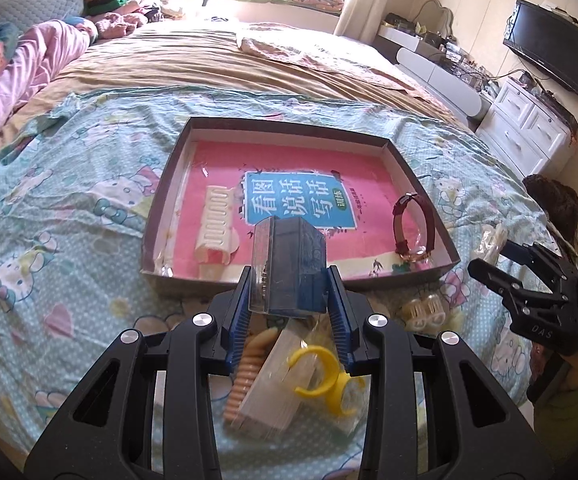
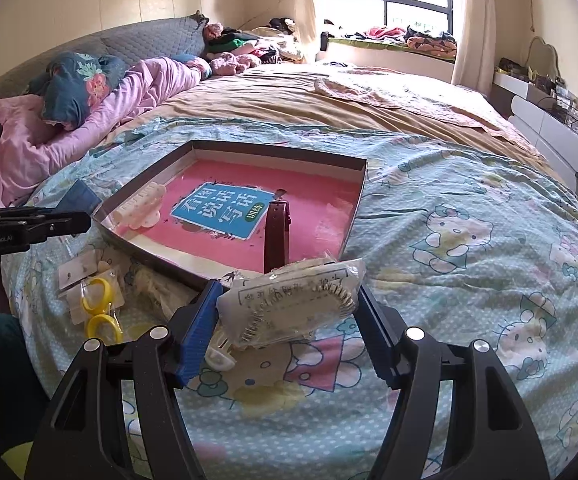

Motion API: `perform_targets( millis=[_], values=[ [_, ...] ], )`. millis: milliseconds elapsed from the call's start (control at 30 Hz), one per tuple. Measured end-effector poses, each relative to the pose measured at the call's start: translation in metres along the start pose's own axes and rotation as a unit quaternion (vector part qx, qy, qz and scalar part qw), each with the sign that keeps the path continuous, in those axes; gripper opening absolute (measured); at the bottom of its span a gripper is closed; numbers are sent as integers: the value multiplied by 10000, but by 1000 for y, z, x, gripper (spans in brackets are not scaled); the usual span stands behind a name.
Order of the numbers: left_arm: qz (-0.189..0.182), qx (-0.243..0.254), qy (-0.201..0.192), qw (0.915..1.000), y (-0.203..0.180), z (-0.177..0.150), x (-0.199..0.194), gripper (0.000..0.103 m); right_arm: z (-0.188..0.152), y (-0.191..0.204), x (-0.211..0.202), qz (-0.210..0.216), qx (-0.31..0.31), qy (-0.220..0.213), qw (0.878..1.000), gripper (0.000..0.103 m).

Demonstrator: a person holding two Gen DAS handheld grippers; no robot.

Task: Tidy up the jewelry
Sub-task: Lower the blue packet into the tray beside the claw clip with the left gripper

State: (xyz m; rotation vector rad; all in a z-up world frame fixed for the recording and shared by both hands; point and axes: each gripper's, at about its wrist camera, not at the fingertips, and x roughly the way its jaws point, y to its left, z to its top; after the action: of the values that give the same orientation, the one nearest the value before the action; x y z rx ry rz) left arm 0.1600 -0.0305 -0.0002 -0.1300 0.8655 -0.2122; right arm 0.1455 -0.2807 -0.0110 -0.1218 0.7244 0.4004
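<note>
Inside the tray (image 1: pixel 425 178), the pink book (image 1: pixel 301 200) reads "看图说话写话". Left hand-held gripper (image 1: pixel 293 280) clamps a clear box (image 1: pixel 291 264); right hand-held gripper (image 2: pixel 289 312) pinches a labelled packet (image 2: pixel 293 300), print unreadable.

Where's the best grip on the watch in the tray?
Take the watch by its upper strap arc, coming from above. It stands on edge as an open loop by the tray's right wall, dial low at the near end, so one finger could probably pass inside the loop.
</note>
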Motion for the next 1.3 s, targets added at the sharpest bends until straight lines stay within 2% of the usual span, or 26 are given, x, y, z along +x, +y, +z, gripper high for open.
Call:
perform_targets(
  millis=[733,1300],
  values=[
    [202,103,336,9992,3,22,62,27,12,2,45,-88,-262,264,9993,65],
    [162,-1,450,9989,12,17,75,28,23,12,63,-80,-318,221,9992,67]
  ],
)
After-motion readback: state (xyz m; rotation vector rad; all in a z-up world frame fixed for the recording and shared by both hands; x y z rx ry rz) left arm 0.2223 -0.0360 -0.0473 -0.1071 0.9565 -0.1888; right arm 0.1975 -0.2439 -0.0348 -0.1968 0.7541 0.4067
